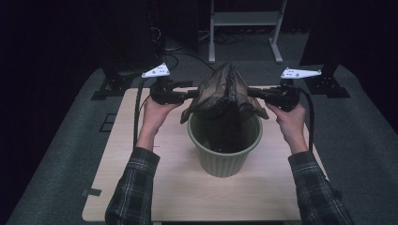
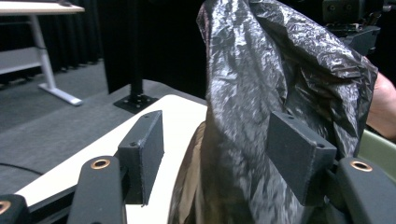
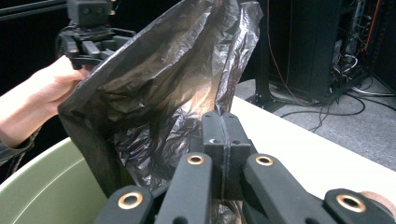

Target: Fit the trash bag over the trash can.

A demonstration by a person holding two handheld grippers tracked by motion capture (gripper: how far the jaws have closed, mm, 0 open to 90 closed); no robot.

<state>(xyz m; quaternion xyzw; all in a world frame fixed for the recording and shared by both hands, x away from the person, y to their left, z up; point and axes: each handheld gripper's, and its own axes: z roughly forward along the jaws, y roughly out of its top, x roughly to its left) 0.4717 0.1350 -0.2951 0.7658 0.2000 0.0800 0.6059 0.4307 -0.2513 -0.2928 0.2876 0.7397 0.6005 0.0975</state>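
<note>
Tongs, left: left gripper (image 1: pixel 193 94) has its two pads spread apart, with a fold of the bag between them; the pad on the right of its own view lies against the plastic, the other stands clear of it.
Tongs, right: right gripper (image 3: pixel 223 140) has its pads pressed tight together; bag film bunches right behind and around them, but whether a fold is nipped between them I cannot tell.
Bag, place: black bin bag (image 1: pixel 224 89) hangs between the two grippers, its top bunched to a peak above them, its lower part dropping into the pot beneath.
Bag, look: thin, crinkled, glossy dark plastic, half see-through where light comes through it, brownish in those spots.
Pot: green ribbed pot (image 1: pixel 224 161) stands below and between the grippers, just nearer the person; the bag's lower end is inside it.
Table: pale wooden tabletop (image 1: pixel 173 187) carries the pot.
Hands: left hand (image 1: pixel 155 115) and right hand (image 1: pixel 292 123) each grasp one gripper, plaid sleeves behind.
Count: one bag, one pot, two grippers.
</note>
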